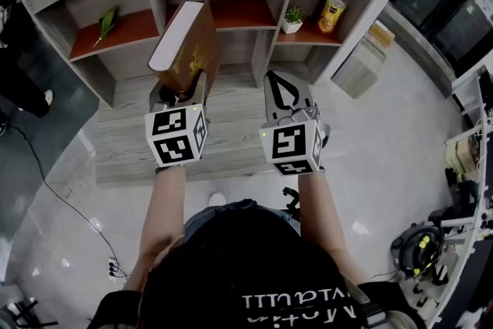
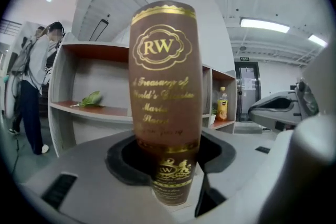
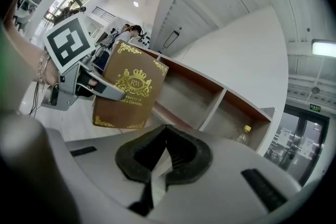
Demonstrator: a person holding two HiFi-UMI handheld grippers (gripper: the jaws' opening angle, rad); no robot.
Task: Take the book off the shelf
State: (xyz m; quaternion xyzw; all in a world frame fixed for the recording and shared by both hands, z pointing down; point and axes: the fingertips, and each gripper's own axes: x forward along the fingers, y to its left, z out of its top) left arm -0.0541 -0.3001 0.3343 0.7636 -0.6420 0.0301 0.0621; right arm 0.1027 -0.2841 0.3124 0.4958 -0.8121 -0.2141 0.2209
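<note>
While the 2 jaws of the left gripper (image 1: pixel 179 94) clamp its lower end, a brown hardback book (image 1: pixel 185 50) with gold lettering stands nearly upright, its spine facing that gripper's camera (a gold "RW" crest shows near the top). The book is off the shelf unit (image 1: pixel 231 13), held in the air in front of the middle compartment. Just beside it, the right gripper (image 1: pixel 279 91) has its jaws pressed together on nothing. Farther back, 1 green leaf (image 1: pixel 106 25) lies in the left compartment. A small potted plant (image 1: pixel 293 19) and a yellow drink bottle (image 1: pixel 333 5) stand in the right compartment.
</note>
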